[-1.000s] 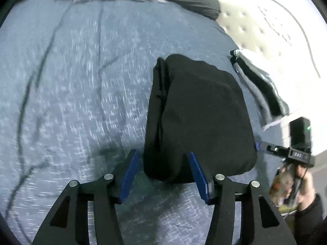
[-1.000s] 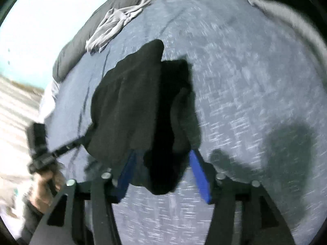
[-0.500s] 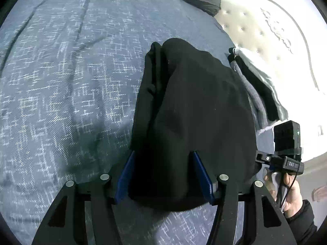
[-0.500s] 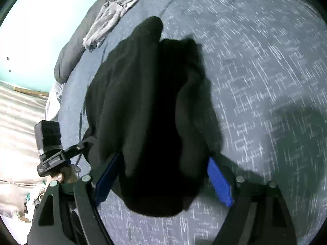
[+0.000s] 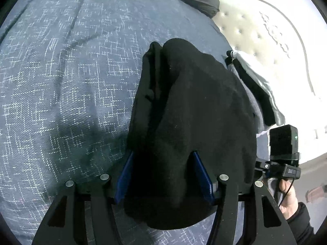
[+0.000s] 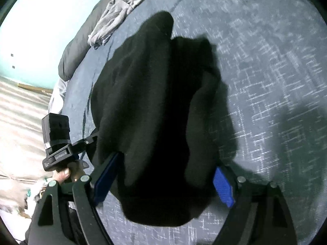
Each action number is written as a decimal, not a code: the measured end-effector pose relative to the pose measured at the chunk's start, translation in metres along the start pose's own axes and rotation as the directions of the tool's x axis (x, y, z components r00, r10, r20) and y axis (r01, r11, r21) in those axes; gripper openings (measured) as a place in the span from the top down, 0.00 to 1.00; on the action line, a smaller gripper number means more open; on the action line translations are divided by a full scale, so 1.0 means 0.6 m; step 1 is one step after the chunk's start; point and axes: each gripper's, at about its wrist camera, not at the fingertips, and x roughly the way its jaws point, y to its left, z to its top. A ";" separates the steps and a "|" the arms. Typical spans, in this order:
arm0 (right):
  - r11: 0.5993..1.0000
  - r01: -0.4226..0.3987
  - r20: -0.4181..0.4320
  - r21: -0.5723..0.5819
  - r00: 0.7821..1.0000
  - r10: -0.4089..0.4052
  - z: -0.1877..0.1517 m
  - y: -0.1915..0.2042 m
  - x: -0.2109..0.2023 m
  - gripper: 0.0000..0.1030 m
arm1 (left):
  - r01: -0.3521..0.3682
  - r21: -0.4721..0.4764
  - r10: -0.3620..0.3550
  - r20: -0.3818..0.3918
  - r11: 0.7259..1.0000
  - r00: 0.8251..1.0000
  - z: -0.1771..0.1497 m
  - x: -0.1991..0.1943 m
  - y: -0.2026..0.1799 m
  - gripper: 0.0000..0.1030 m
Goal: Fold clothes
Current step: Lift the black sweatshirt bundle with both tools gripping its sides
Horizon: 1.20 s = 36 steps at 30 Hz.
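Since the earlier pictures, both tongs have been brought down closer to the bed, and the folded black garment [image 5: 196, 122] now fills much more of each view. The jaws of the right gripper [image 6: 165, 175] have just been opening, from a tighter hold on the black cloth to a wide gap. The near end of the garment is seen between its two blue pads [image 6: 222, 185], but the right pad stands clear of the cloth, so nothing is squeezed there now. The left gripper [image 5: 163, 175] is kept partly apart, with the near edge of the same garment lying between its blue pads [image 5: 201, 175]. Whether those pads press on the cloth cannot be told, because the black cloth bulges over them. The garment is laid flat on the blue-grey bedspread [image 5: 61, 81], stretched away from both tongs, with thick folds along its left side in the left view. To its right in that view, a small pile of black and grey clothes [image 5: 257, 94] is seen just beside it. A crumpled grey garment [image 6: 116, 20] is left far up the bed by a dark pillow [image 6: 81, 49].
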 end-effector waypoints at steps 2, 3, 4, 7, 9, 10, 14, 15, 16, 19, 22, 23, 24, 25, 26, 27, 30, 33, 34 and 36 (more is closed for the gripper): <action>1.000 -0.002 -0.004 -0.029 1.000 0.002 -0.002 0.005 -0.004 0.27 | 0.016 0.011 -0.016 0.000 1.000 1.000 -0.001 -0.002 -0.003 0.41; 0.999 -0.010 -0.004 -0.039 1.000 0.010 -0.004 0.006 -0.009 0.33 | 0.020 0.019 -0.020 -0.004 1.000 1.000 -0.003 -0.002 -0.005 0.41; 0.999 -0.018 -0.003 -0.047 1.000 0.018 -0.005 0.006 -0.014 0.41 | 0.026 0.022 -0.026 -0.007 0.999 1.000 -0.004 -0.002 -0.006 0.46; 0.998 -0.027 -0.002 -0.051 1.000 0.027 -0.005 0.005 -0.021 0.42 | 0.032 0.044 -0.032 -0.004 0.999 0.999 -0.006 -0.005 -0.015 0.54; 0.999 -0.019 0.000 -0.039 1.000 0.019 -0.001 0.004 -0.018 0.38 | 0.023 0.056 -0.022 -0.007 0.998 1.000 -0.004 -0.002 -0.018 0.54; 0.999 -0.018 0.000 -0.028 1.000 0.018 0.001 0.002 -0.013 0.32 | 0.026 0.049 -0.026 -0.010 0.998 1.000 -0.001 0.001 -0.015 0.54; 0.999 -0.032 0.006 0.006 0.999 0.032 0.007 -0.002 0.004 0.22 | 0.040 0.018 -0.040 -0.020 0.999 0.999 0.009 0.015 -0.002 0.49; 0.999 -0.038 0.009 0.008 0.999 0.038 0.008 -0.003 0.008 0.21 | 0.042 0.016 -0.042 -0.020 0.999 0.999 0.011 0.017 -0.001 0.49; 0.999 -0.046 0.012 0.011 0.999 0.046 0.010 -0.005 0.013 0.21 | 0.044 0.014 -0.043 -0.020 0.999 0.999 0.013 0.020 -0.001 0.49; 0.999 -0.052 0.016 -0.006 0.998 0.052 0.014 0.000 0.015 0.21 | 0.044 0.014 -0.044 -0.017 0.999 0.999 0.015 0.022 0.002 0.49; 0.997 -0.049 0.021 -0.056 0.999 0.051 0.015 0.015 0.010 0.37 | 0.041 0.028 -0.040 -0.014 0.999 0.999 0.013 0.020 0.001 0.51; 0.996 -0.048 0.021 -0.069 0.999 0.050 0.014 0.018 0.009 0.43 | 0.043 0.036 -0.042 -0.014 0.998 0.999 0.012 0.018 0.000 0.54; 0.996 -0.047 0.022 -0.082 0.999 0.049 0.013 0.020 0.007 0.45 | 0.049 0.039 -0.048 -0.013 0.998 0.999 0.011 0.016 -0.001 0.56; 0.995 -0.045 0.022 -0.094 0.999 0.047 0.012 0.022 0.006 0.46 | 0.055 0.037 -0.055 -0.010 0.998 0.998 0.009 0.013 -0.001 0.59; 0.994 -0.047 0.023 -0.095 0.999 0.050 0.011 0.022 0.005 0.47 | 0.058 0.038 -0.058 -0.006 0.998 0.998 0.007 0.008 -0.001 0.60; 0.994 -0.054 0.023 -0.090 0.998 0.056 0.011 0.019 0.004 0.47 | 0.059 0.045 -0.059 -0.002 0.997 0.998 0.005 0.004 -0.004 0.60; 0.994 -0.072 0.023 -0.078 0.997 0.074 0.011 0.011 0.004 0.46 | 0.065 0.048 -0.065 0.001 0.997 0.998 -0.001 -0.006 0.005 0.61; 0.994 -0.079 0.024 -0.071 0.996 0.081 0.005 0.008 -0.001 0.49 | 0.079 0.039 -0.079 -0.001 0.996 0.997 -0.003 -0.011 0.020 0.62; 0.994 -0.077 0.025 -0.075 0.997 0.079 0.003 0.008 -0.007 0.51 | 0.081 0.039 -0.081 -0.002 0.996 0.997 -0.006 -0.015 0.023 0.62; 0.994 -0.066 0.029 -0.087 0.997 0.069 -0.004 0.006 -0.020 0.56 | 0.079 0.049 -0.079 -0.004 0.996 0.997 -0.011 -0.025 0.028 0.62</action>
